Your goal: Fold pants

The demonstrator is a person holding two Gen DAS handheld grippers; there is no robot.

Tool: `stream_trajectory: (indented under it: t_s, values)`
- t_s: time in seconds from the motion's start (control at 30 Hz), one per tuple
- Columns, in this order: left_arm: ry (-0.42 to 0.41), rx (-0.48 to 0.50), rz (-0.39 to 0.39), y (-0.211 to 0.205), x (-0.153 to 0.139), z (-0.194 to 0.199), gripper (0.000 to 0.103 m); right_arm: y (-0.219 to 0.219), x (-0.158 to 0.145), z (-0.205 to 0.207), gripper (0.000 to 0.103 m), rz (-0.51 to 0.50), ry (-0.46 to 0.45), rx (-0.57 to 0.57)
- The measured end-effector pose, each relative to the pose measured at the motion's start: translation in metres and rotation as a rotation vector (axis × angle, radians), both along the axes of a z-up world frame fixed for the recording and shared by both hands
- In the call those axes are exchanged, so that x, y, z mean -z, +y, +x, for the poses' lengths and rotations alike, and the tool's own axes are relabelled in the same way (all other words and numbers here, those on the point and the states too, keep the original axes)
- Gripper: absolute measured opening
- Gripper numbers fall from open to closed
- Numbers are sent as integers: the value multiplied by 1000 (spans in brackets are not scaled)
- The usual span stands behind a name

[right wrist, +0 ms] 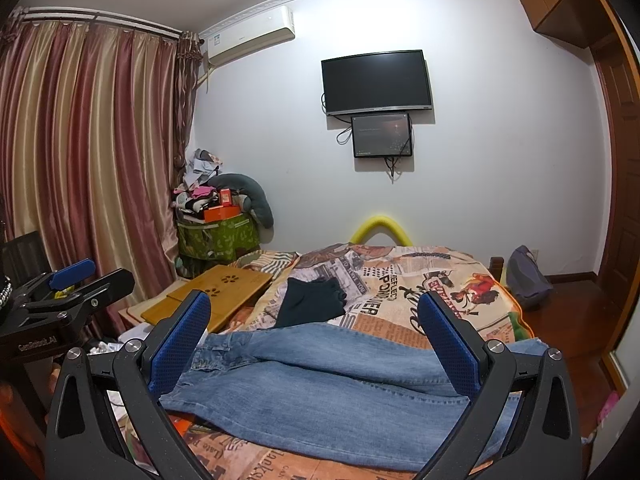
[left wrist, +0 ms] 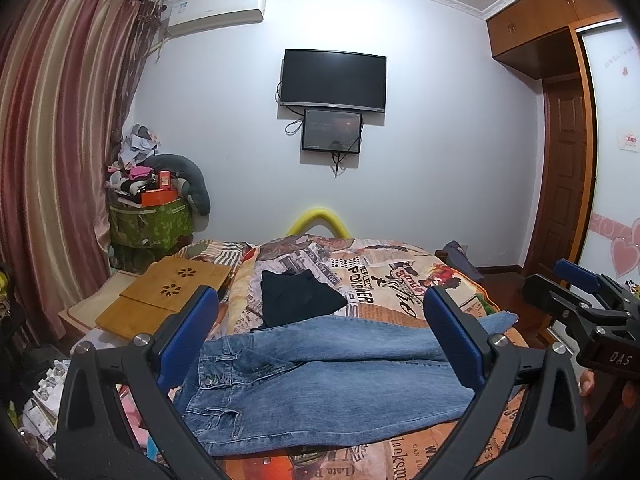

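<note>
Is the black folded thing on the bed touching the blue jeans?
Cannot tell. In both views the black garment meets the jeans' far edge with no blanket showing between, but that may only be overlap from these low angles.

1. The jeans lie across the near end of the bed — waistband left, legs running right.
2. A folded garment lies on the bed just behind them.
3. A wooden tray sits left of the bed.
4. A television hangs on the wall behind — a smaller screen below it.
</note>
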State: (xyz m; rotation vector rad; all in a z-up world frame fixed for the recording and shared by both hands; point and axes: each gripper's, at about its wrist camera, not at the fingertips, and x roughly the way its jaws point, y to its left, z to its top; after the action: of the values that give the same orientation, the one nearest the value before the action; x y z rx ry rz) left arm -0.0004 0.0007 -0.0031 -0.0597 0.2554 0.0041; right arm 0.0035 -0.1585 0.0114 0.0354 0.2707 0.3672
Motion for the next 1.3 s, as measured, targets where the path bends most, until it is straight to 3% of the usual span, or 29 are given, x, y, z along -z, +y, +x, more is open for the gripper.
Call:
stream_trajectory:
  t_s: [1.3]
  values:
    - [-4, 11, -7, -4, 1, 2, 103, -8, 3, 6, 103, 5, 19, 7]
